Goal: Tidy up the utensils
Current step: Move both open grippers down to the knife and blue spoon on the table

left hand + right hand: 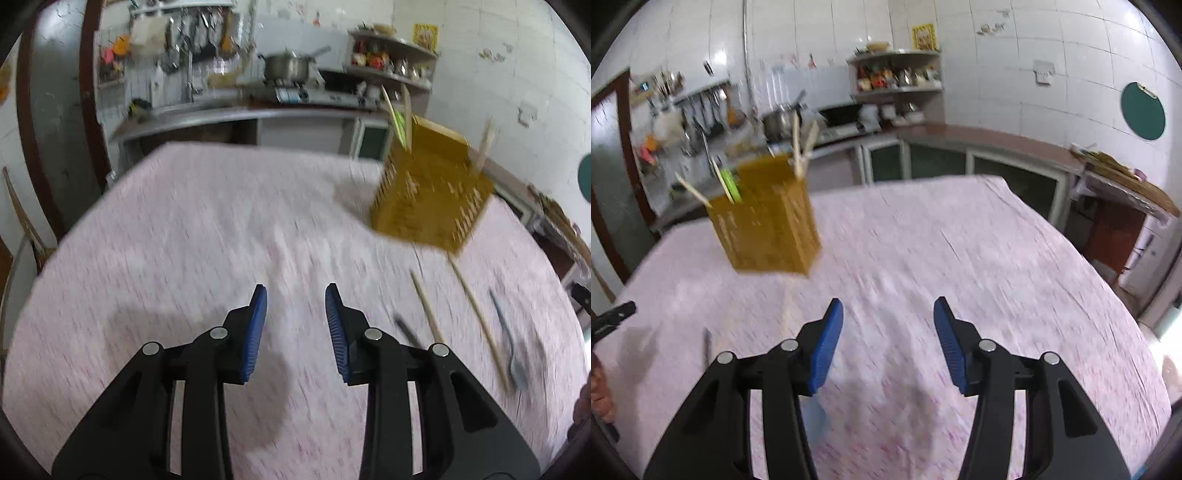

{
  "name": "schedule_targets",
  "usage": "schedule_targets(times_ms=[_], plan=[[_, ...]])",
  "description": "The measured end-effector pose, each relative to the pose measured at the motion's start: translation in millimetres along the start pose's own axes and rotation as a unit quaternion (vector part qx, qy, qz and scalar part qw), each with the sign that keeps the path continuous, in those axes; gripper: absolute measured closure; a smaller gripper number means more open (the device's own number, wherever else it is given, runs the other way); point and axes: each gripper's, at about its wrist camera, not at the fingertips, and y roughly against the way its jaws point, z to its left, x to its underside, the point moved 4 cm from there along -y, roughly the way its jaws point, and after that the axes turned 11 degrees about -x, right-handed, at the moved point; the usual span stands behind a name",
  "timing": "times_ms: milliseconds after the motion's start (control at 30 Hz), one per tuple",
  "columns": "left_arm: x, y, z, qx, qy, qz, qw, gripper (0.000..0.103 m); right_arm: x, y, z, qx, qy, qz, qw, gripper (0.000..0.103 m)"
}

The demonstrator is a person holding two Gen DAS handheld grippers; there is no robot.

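So both tools are empty and between picks, heading for the loose utensils. Left tool (295,325): jaws partly apart, narrowish gap, nothing between the pads, only bare pink-clothed worktop (184,229) ahead. To its right lie the loose pieces: one dark-handled utensil (406,330) just beside the tool's right finger, two wooden chopsticks (428,306) side by side, one spoon (513,354) furthest right, blurred. Yellow slotted holder (428,192) stands further back on the right, already carrying sticks: about three pale chopsticks plus one green-and-pale item, count shaky with the blur. Right tool (888,343): jaws wider, also empty, over bare cloth; the holder (768,221) sits up left of it, the dark utensil (707,345) low left. Likely next: swing a tool over one loose piece, line the pads across its shaft, close, lift, drop it upright in the holder. Thin sticks lying flat may slip.
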Motion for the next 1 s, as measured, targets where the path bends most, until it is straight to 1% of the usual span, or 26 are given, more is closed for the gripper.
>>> schedule_targets(times_ms=[67,167,500,633,800,1000], plan=[[13.0,1.4,-7.1,0.017,-0.007,0.017,0.9997,0.071,12.8,2.1,-4.2,-0.002,-0.007,0.006,1.0,0.052],[24.9,1.2,-16.9,0.026,-0.018,0.029,0.9991,0.071,21.5,4.2,-6.4,-0.006,-0.011,0.011,1.0,0.052],[28.7,6.0,-62.2,0.055,-0.05,0.041,0.9964,0.071,28.0,2.1,5.7,-0.026,-0.005,0.018,0.999,0.052],[30.8,4.5,-76.6,0.061,-0.056,0.051,0.9953,0.071,28.5,-1.1,9.5,-0.028,0.0,0.023,0.999,0.052],[33.6,-9.8,-84.8,0.053,-0.059,0.074,0.9941,0.071,30.3,-8.2,11.1,-0.029,0.002,0.034,0.999,0.052],[28.5,-26.0,-94.9,0.062,-0.061,0.095,0.9916,0.071,30.9,-18.2,14.4,-0.029,0.006,0.044,0.999,0.052]])
